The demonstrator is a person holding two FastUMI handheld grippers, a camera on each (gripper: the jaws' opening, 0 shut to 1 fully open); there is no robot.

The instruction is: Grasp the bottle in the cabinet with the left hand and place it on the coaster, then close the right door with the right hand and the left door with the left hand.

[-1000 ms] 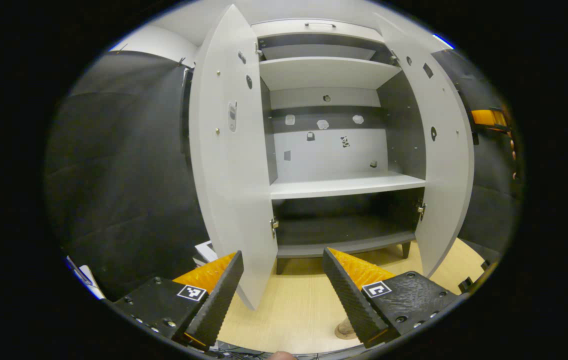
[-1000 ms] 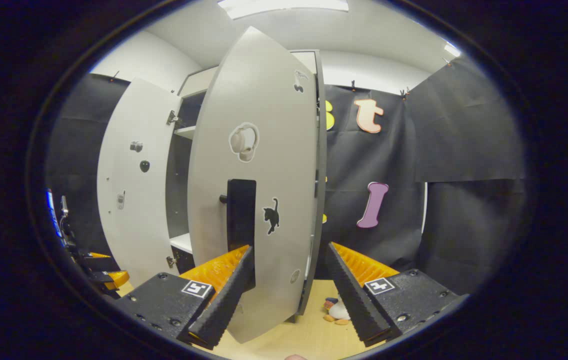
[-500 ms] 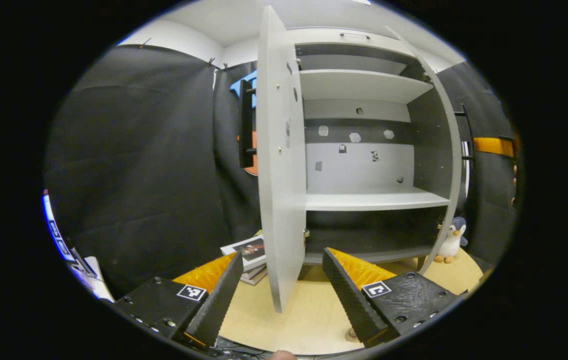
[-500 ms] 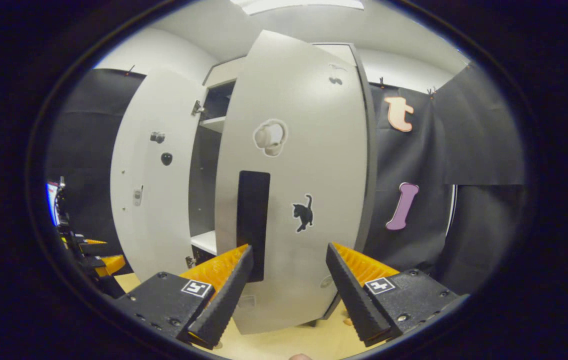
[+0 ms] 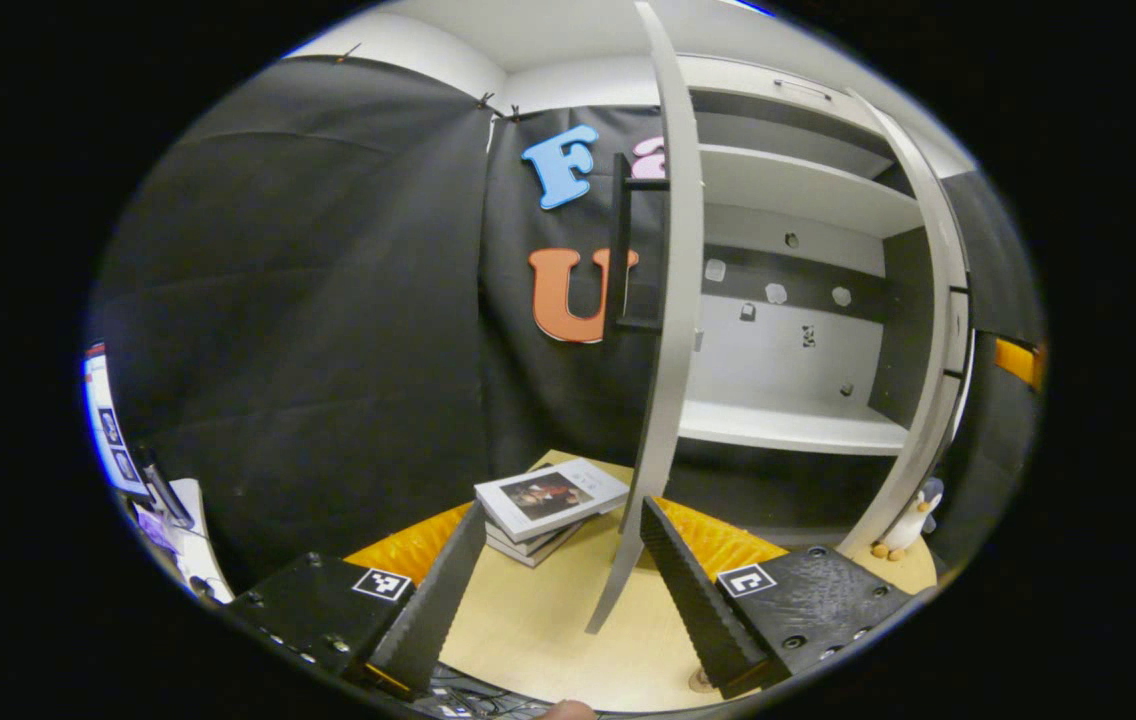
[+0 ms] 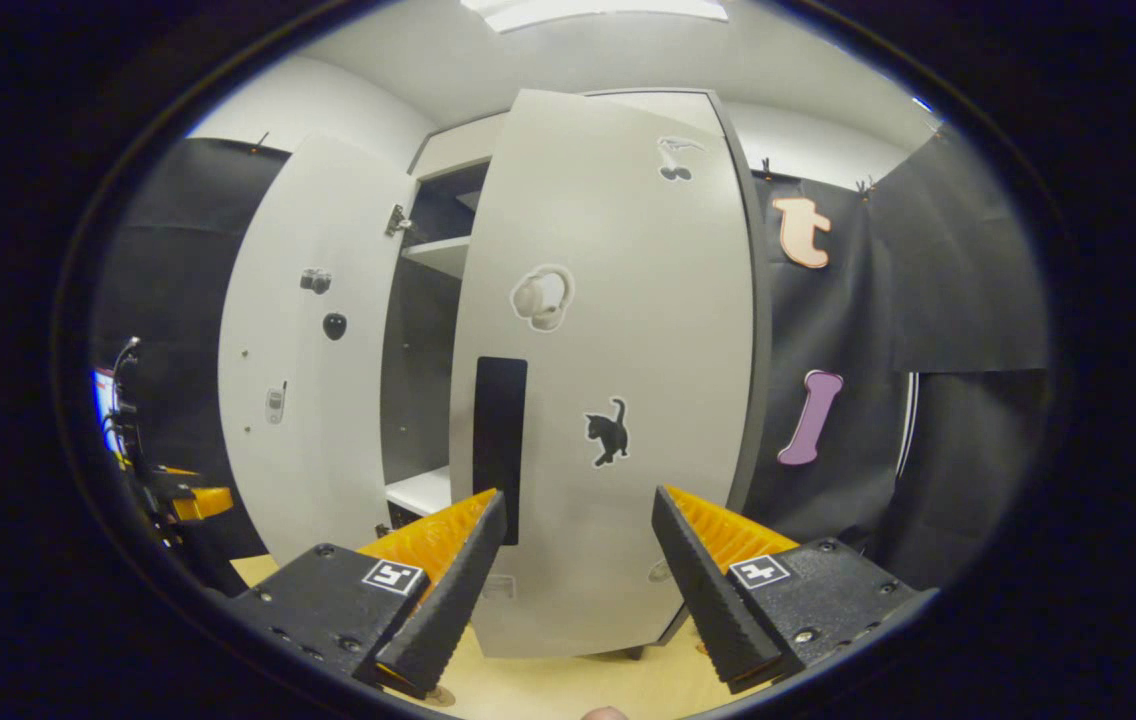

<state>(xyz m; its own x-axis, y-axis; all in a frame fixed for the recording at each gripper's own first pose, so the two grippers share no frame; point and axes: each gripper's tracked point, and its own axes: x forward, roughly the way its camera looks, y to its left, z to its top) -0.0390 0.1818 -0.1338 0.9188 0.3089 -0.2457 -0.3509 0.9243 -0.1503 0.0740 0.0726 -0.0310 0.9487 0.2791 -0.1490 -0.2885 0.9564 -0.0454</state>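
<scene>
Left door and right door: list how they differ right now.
The right door is nearly shut, leaving a narrow gap; the left door stands wide open. The right door shows its outer face, with a dark handle and a cat sticker; the left door shows its inner face. Both are pale grey, tall panels.

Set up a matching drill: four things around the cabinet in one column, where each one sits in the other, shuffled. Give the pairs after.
Things:
1. cat sticker
2. stack of books
3. toy penguin
4. headphones sticker

Places:
A. on the tabletop, left of the left door
B. on the right door, right of its dark handle
C. upper part of the right door, above the handle
D. on the tabletop by the foot of the right door

Pairs: 1-B, 2-A, 3-D, 4-C
</scene>
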